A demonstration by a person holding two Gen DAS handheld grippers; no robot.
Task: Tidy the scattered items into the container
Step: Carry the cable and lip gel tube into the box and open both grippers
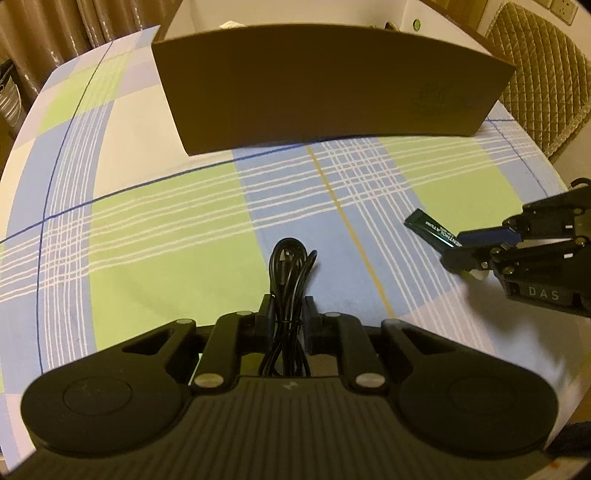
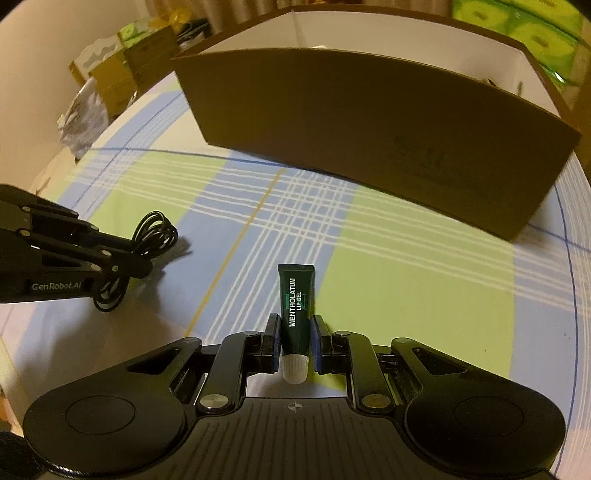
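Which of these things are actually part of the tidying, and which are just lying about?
Part of the job:
- coiled black cable, in the left gripper
- lip gel tube, in the right gripper
- cardboard box

Just lying about:
- checked tablecloth
- quilted chair
- green packages

The cardboard box (image 1: pixel 325 92) stands on the bench (image 1: pixel 155 229), at its far side. Nearer, the left hand-held gripper (image 1: pixel 288 314) clamps a coiled cable (image 1: pixel 290 273). To its right, well apart, the right hand-held gripper (image 2: pixel 295 332) clamps a lip gel tube (image 2: pixel 297 306), cap toward the camera, above the bench.
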